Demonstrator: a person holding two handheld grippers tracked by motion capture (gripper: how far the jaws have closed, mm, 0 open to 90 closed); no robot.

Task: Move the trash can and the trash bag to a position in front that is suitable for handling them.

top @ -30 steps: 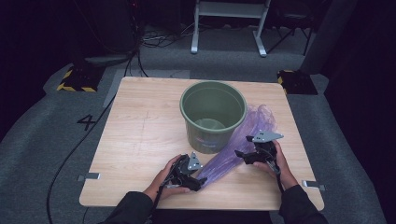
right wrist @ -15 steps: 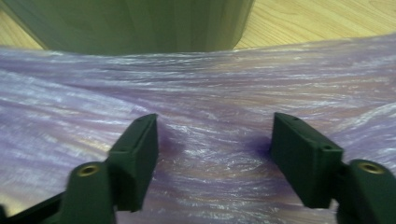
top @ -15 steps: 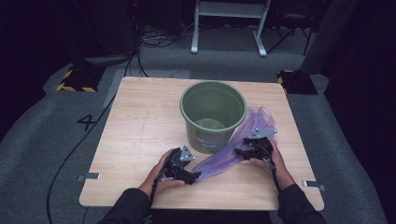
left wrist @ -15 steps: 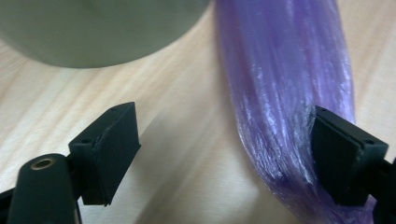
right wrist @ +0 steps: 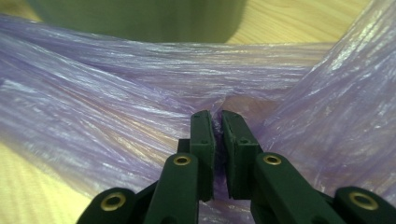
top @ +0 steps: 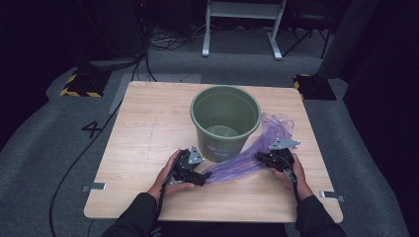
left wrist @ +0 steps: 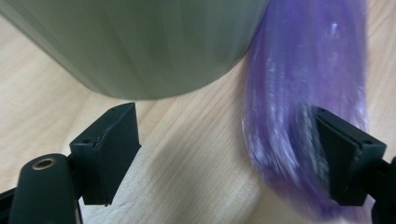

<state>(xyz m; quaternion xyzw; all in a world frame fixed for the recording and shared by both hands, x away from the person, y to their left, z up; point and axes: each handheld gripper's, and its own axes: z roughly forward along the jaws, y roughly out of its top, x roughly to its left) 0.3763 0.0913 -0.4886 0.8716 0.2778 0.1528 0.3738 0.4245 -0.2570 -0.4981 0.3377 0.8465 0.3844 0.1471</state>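
Right gripper view: right gripper [right wrist: 217, 122] just closed, pinching purple bag [right wrist: 116, 98].

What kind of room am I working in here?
Probably a lab or recording studio, not a home: a lone wooden table on grey carpet with a number 4 marking, hazard-striped floor blocks, loose cables and dark surroundings.

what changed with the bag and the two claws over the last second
The right claw has just closed and now pinches the purple bag. The left claw stands open, the bag's end against one finger, and has slid slightly left. The green bucket and table stayed put.
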